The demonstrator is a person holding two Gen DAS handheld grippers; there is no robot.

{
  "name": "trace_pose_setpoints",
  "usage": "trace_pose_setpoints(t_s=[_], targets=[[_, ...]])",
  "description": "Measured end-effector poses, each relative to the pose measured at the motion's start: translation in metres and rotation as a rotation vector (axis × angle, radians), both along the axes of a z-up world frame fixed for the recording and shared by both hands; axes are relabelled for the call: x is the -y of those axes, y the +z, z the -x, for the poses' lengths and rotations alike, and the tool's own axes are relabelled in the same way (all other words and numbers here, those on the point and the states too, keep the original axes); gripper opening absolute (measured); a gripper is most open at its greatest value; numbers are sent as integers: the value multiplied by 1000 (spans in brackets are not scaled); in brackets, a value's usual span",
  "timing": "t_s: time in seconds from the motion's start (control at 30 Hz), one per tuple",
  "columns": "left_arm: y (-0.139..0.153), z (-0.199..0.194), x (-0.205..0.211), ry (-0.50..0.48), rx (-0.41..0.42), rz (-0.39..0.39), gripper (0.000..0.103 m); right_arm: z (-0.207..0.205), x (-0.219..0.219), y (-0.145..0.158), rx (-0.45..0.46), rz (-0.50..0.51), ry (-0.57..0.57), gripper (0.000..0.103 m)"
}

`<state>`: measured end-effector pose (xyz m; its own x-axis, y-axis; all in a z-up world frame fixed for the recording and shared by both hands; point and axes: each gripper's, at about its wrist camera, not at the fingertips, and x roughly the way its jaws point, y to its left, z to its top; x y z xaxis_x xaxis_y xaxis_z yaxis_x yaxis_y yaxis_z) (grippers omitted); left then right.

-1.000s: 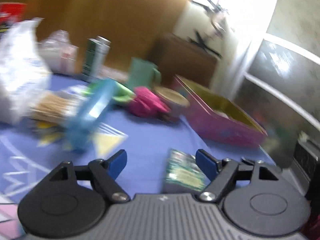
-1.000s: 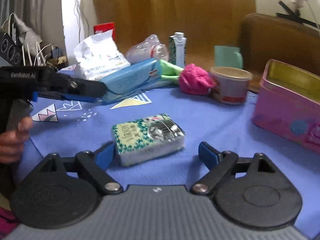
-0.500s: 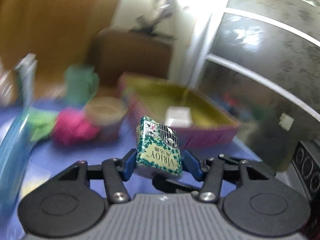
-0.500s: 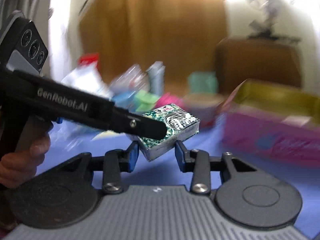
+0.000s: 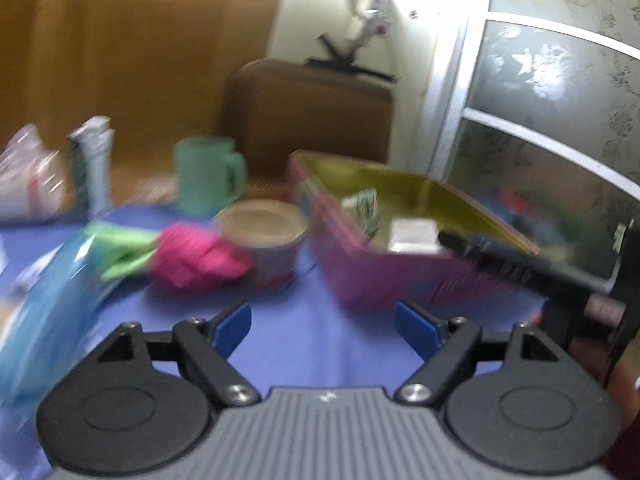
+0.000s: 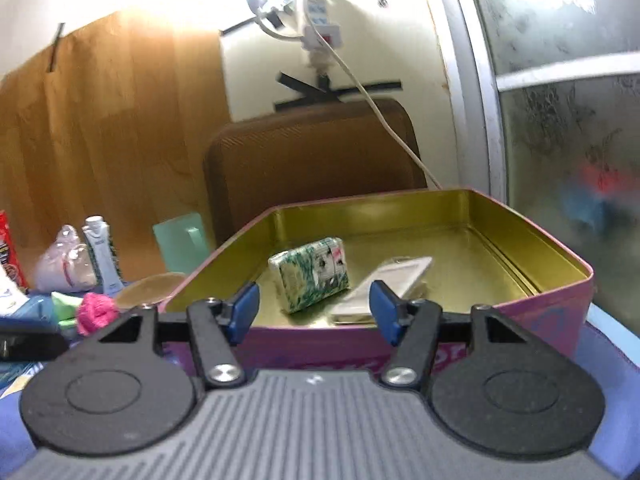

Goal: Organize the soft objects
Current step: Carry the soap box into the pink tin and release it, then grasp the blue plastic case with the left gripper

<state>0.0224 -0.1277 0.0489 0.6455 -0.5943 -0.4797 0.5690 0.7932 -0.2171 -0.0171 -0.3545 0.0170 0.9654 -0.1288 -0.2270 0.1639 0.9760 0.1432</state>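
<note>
Both grippers, left (image 5: 322,327) & right (image 6: 313,311), have just spread their fingers; nothing between them. Green pack (image 6: 310,279) lies in pink tin (image 6: 568,304) beside white pack (image 6: 382,285), at 12. Left to do: pink cloth (image 5: 196,255), green cloth (image 5: 124,246), blue pack (image 5: 48,300) on blue tabletop (image 5: 316,356), 10–11. Behind: chair (image 6: 312,160), wood panel, frosted glass at 2.

Strong light floods in from high above the tin (image 6: 440,216), bleaching the wall (image 6: 256,52) near the upper edge of the right wrist view to plain white. That view is fairly sharp around the tin, softer left of it. The left wrist view is smeared by motion (worst left of the tin (image 5: 360,280), where the cloth (image 5: 192,256) turns to streaks). Both pictures bend straight lines near their edges, and corners go dark.
</note>
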Motion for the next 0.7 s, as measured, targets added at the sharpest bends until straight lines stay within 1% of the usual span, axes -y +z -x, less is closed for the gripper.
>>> trace_pose_setpoints(t_s=[0.1,0.17,0.23,0.27,0.3,0.33,0.37,0.4,0.43,0.47,0.5,0.53,0.57,0.63,0.67,0.7], targets=[[-5,15,-42,64,-6,-2,79,-3,-20,5,7,-4,99,63],[0,23,-71,141,9,25,80,-9,-39,8,-16,-7,192,63],[7,27,-94,253,55,41,84,-9,-65,10,-27,12,274,63],[10,28,-102,318,89,29,91,-7,-79,11,-26,25,306,63],[12,28,-108,391,123,1,95,-7,-89,11,-25,32,331,63],[12,26,-110,454,155,-40,97,-6,-99,10,-29,33,353,63],[11,22,-109,487,180,-85,97,-6,-107,8,-39,29,376,63],[8,19,-106,497,195,-125,96,-7,-113,6,-50,24,397,63],[4,13,-101,497,202,-165,90,-6,-120,4,-62,20,413,63],[-1,7,-96,486,193,-200,76,-5,-125,1,-75,17,424,63],[-6,1,-92,468,167,-224,66,-4,-128,0,-88,15,431,63],[-12,-4,-88,444,121,-238,45,-2,-131,-2,-100,17,437,63],[-16,-6,-86,425,79,-231,41,0,-133,-3,-109,21,437,63],[-17,-4,-82,398,43,-192,36,4,-133,-2,-116,26,438,63],[-15,-3,-82,369,1,-145,36,5,-132,-1,-115,25,434,63],[-12,-2,-83,329,-65,-64,37,7,-130,-1,-112,26,430,63]])
